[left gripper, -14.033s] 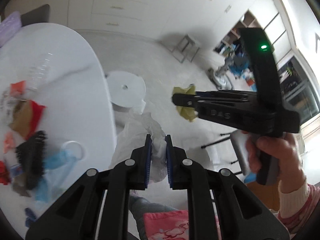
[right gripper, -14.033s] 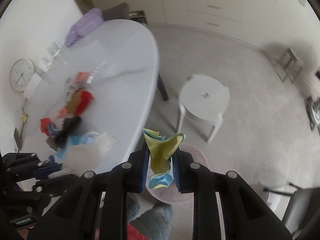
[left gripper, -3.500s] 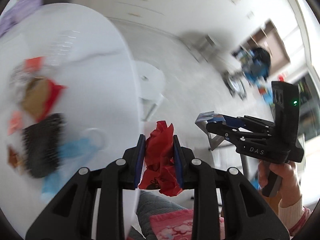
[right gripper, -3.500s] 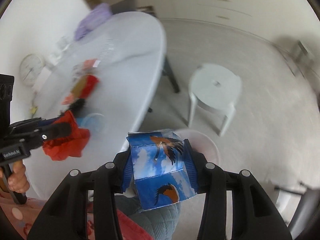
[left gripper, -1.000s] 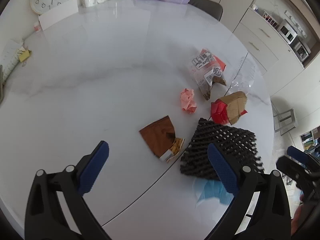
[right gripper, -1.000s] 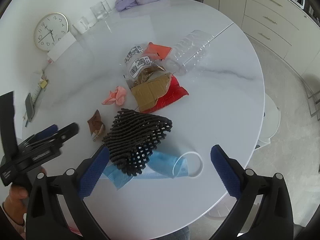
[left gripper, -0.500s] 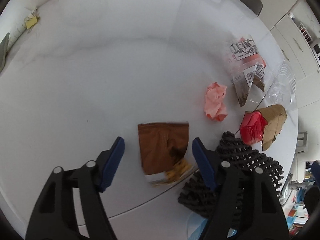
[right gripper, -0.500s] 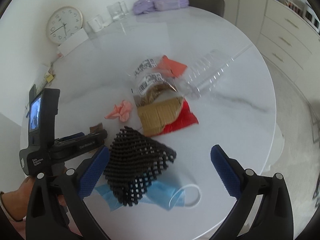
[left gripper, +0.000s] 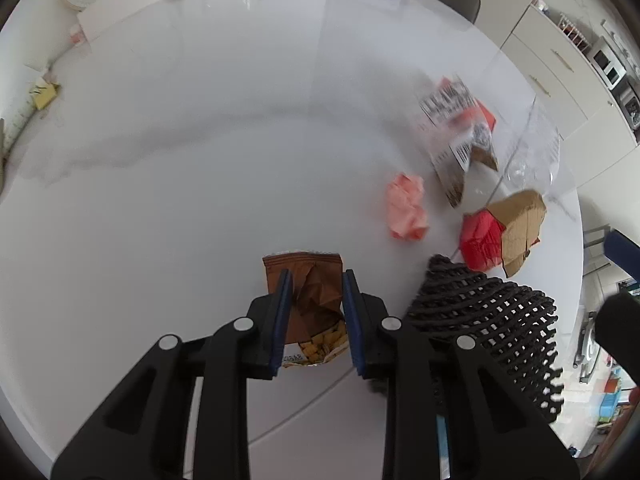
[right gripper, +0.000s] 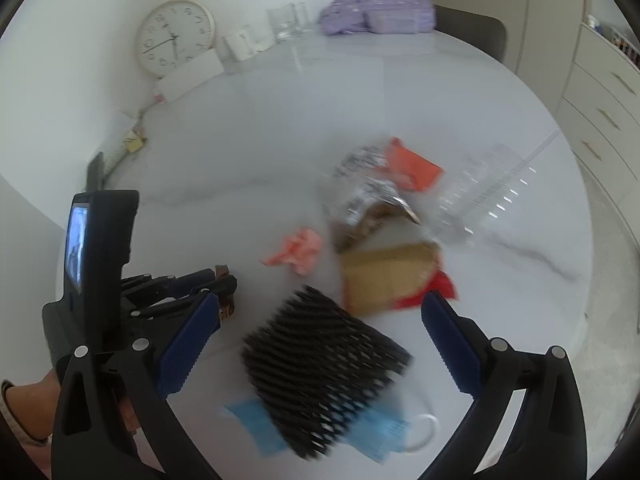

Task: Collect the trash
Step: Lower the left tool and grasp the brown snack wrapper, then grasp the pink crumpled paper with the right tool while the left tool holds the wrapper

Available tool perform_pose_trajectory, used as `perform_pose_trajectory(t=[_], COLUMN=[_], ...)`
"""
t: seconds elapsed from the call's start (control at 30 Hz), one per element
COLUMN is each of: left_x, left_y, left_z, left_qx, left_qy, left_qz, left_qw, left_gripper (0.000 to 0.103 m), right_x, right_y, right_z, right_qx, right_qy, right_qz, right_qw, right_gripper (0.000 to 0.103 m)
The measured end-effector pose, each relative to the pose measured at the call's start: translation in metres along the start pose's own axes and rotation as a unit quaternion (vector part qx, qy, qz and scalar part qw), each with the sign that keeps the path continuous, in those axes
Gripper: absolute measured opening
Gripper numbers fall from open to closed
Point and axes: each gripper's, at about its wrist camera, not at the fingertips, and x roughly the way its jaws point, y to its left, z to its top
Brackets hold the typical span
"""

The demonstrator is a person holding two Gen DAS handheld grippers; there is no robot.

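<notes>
A brown snack wrapper (left gripper: 303, 264) lies on the white marble table (left gripper: 200, 120). My left gripper (left gripper: 315, 274) points down at it, jaws closing, and the blue pads press its sides so the foil buckles between them. The right wrist view shows the left gripper (right gripper: 224, 284) low on the left with the wrapper (right gripper: 222, 270) at its tips. My right gripper (right gripper: 320, 300) stands wide open above a black mesh sleeve (right gripper: 320, 368), holding nothing. A blue face mask (right gripper: 376, 436) lies under the mesh.
Right of the wrapper lie a crumpled pink paper (left gripper: 406, 208), a red and cardboard pack (left gripper: 480, 240), a labelled clear bag (left gripper: 456, 120) and a clear plastic bottle (right gripper: 480, 192). A clock (right gripper: 174, 36), glasses and a purple bag (right gripper: 380, 14) stand at the far edge.
The left gripper has come down over the brown wrapper and its jaws have gone from wide open to closed on it. The right gripper has shifted across the table, still open.
</notes>
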Motion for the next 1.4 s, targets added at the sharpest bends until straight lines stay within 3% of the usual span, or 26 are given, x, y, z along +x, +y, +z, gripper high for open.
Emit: perform_pose_trajectory(t=[0.17, 0.27, 0.53, 0.9, 1.03, 1.27, 1.4], left_x=[-0.002, -0.001, -0.006, -0.01, -0.012, -0.014, -0.016], left_y=[0.034, 0.051, 0.086, 0.112, 0.119, 0.127, 0.129], left_z=[0.005, 0.007, 0.012, 0.016, 0.021, 0.024, 0.024], left_qx=[-0.025, -0.042, -0.058, -0.015, -0.004, -0.004, -0.006], left_qy=[-0.003, -0.001, -0.011, -0.022, -0.026, -0.028, -0.03], left_qz=[-0.016, -0.046, -0.098, -0.154, -0.166, -0.176, -0.176], left_qw=[0.9995, 0.9981, 0.9934, 0.9877, 0.9859, 0.984, 0.984], left_gripper=[0.025, 0.025, 0.025, 0.025, 0.025, 0.025, 0.024], right_x=[0.024, 0.037, 0.068, 0.127, 0.14, 0.148, 0.144], right_y=[0.03, 0.037, 0.04, 0.043, 0.041, 0.038, 0.03], right_z=[0.016, 0.022, 0.025, 0.035, 0.036, 0.036, 0.032], right_qx=[-0.009, -0.001, 0.063, 0.097, 0.106, 0.099, 0.101], right_qy=[0.015, 0.025, 0.036, 0.067, 0.085, 0.088, 0.084], right_qz=[-0.001, -0.008, -0.018, -0.104, -0.122, -0.133, -0.112], right_qw=[1.0, 1.0, 0.997, 0.988, 0.983, 0.982, 0.985], right_gripper=[0.1, 0.1, 0.1, 0.08, 0.068, 0.036, 0.029])
